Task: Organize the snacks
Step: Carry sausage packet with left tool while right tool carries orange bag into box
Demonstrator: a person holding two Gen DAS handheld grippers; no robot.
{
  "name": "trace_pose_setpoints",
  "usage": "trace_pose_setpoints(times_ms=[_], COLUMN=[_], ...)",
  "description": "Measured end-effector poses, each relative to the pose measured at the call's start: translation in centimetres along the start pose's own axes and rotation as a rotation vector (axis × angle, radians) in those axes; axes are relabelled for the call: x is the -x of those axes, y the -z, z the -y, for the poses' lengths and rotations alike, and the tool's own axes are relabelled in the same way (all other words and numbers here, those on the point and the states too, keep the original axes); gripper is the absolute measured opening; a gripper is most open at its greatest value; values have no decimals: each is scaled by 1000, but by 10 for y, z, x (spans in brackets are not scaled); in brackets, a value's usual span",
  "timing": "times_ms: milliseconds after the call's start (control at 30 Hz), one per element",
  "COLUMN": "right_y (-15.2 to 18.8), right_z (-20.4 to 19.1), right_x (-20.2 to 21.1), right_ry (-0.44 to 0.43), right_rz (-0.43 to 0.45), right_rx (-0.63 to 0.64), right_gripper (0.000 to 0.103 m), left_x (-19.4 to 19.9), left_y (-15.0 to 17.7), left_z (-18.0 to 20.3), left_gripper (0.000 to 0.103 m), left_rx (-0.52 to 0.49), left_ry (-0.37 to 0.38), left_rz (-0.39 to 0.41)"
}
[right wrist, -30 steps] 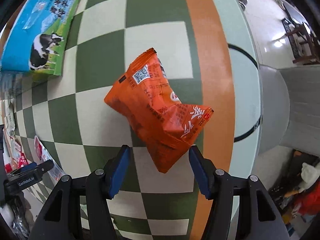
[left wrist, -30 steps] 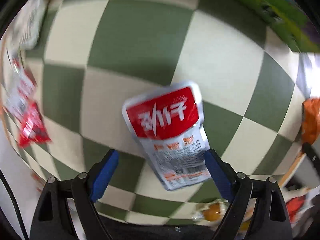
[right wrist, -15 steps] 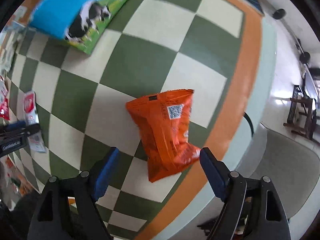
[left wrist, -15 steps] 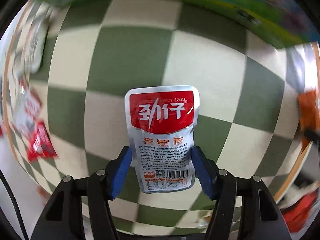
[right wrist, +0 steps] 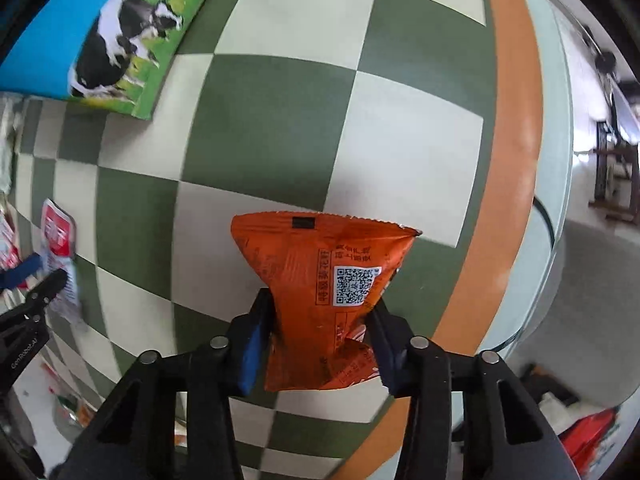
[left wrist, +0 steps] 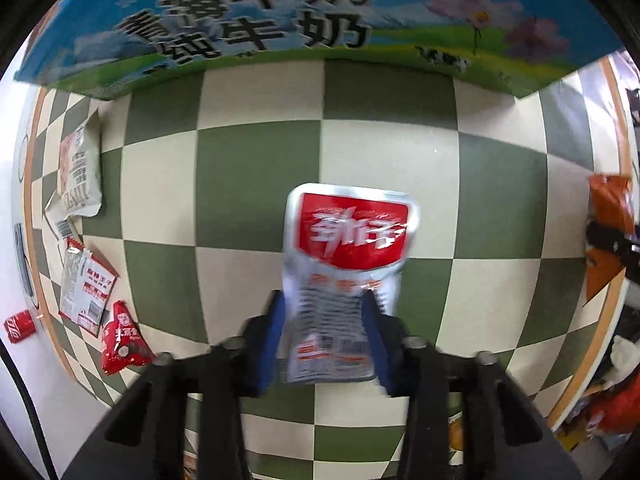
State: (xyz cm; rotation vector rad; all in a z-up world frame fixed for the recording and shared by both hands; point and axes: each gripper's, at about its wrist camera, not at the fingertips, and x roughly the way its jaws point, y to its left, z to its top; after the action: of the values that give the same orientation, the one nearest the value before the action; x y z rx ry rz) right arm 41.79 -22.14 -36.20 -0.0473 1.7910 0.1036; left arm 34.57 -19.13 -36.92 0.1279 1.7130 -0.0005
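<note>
Your left gripper (left wrist: 326,312) has gone from wide open around the silver-and-red pouch (left wrist: 344,276) a second ago to clamped on its lower half; the pouch now hangs between the blue pads at lower centre of the left view, slightly blurred. The milk carton (left wrist: 280,20), earlier only a sliver at the top right, now fills the whole top edge of that view.

Your right gripper (right wrist: 320,320) had the orange packet (right wrist: 324,300) lying loose between spread jaws half a second ago; now the jaws are closing and the pads already press both sides, pinching its waist at lower centre of the right view.

Pouch: silver foil, red panel with white characters on the upper part, fine print and a barcode near the bottom. Packet: orange, crimped top edge, small black square near the top, QR code on a white patch facing the camera, puckered where it is squeezed.

Both sit over the green-and-cream checkered tablecloth (left wrist: 400,140). Other snack packs (left wrist: 86,280) lie at the left edge of the left view, a small red packet (left wrist: 122,340) just below them
</note>
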Motion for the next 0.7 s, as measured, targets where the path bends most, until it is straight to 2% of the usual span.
trace_pose_setpoints(times_ms=[133,267,333,400,467,600,700], right_y=[3,5,8,8,17,23,22], right_z=[-12,-23,-23,-23,-25,-28,-28], right_x=[10,10,8,7,7,7,-1], right_ry=[-86,-121,-142,-156,-156,-160,-164], right_rz=[23,32,33,32,34,35,36], right_rx=[-41,-51,-71,-87,-97,-107,-101], right_gripper=[46,46,46,46,46,46,46], left_x=[-1,-32,-34,-34,-34,-17,-11], left_y=[-3,-9,-17,-26,-27,-29,-33], left_z=[-25,-65,-69,-56,-53,-46,-47], left_gripper=[19,30,40,56,57,57,57], left_rx=[33,134,152,146,138,144,165], left_ry=[69,139,162,158,138,184,175], left_rz=[-45,-105,-108,-116,-123,-104,-100])
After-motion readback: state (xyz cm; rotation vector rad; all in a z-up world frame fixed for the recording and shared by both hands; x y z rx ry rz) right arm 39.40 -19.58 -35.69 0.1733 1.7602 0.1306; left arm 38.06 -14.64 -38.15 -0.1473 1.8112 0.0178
